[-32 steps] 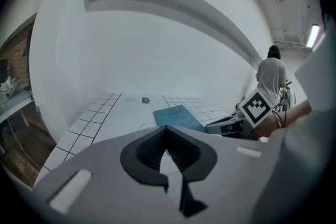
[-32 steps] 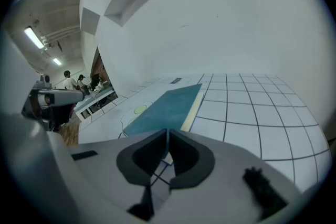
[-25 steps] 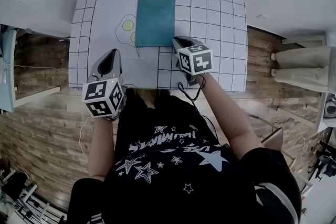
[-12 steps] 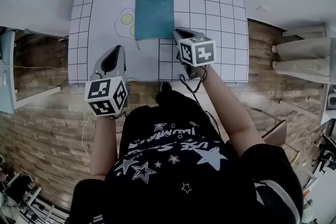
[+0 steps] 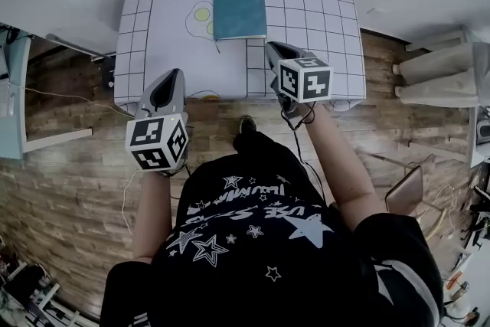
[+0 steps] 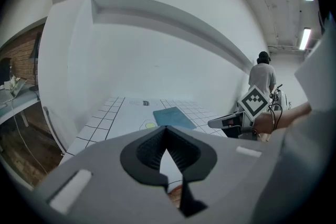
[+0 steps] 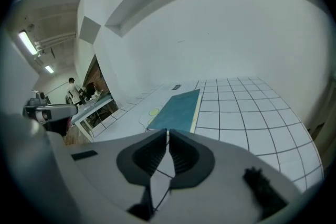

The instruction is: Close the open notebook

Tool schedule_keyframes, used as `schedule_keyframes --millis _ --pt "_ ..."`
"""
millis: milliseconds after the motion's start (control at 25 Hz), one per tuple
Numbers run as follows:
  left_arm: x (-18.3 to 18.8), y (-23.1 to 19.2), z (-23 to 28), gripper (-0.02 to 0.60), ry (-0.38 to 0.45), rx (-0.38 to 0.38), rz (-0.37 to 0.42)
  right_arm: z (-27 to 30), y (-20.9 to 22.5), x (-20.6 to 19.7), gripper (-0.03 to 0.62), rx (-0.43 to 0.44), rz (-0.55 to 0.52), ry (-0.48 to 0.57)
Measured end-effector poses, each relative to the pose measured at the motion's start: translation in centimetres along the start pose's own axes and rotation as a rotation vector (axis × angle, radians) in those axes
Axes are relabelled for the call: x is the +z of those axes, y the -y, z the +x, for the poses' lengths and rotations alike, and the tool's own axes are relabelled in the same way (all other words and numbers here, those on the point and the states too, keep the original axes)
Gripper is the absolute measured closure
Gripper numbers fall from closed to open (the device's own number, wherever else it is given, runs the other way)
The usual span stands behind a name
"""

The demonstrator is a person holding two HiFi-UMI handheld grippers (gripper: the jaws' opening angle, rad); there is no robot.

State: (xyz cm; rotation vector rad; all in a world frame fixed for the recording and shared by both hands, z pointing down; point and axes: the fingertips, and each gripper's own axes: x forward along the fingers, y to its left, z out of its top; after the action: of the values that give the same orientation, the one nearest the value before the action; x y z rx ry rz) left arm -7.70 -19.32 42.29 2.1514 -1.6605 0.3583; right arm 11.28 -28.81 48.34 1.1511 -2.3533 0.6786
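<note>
1. Where the gridded mat (image 5: 314,19) has its near edge, my left gripper (image 5: 169,75) and right gripper (image 5: 271,49) hover, each with jaws pressed together on nothing.
2. Closed notebook (image 5: 240,8): teal cover up, flat on the mat's far middle, its left edge along the fried-egg drawing (image 5: 200,13).
3. My right gripper's tip sits just short of the notebook's near edge, not touching it; my left gripper is well apart, over the mat's near-left part.
4. Bare grid squares lie open to the notebook's right.
</note>
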Motion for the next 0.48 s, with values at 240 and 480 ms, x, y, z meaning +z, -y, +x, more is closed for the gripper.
schedule_keyframes --millis 240,480 --pt "-1.5 -0.8 -5.2 0.572 0.014 -0.018 0.006 -3.0 -4.3 -1.5 0.569 -0.012 0.030 0.038" --pt "-3.3 -1.2 -10.2 0.572 0.038 -0.041 0.012 -5.5 -9.5 -3.7 0.569 -0.003 0.034 0.066"
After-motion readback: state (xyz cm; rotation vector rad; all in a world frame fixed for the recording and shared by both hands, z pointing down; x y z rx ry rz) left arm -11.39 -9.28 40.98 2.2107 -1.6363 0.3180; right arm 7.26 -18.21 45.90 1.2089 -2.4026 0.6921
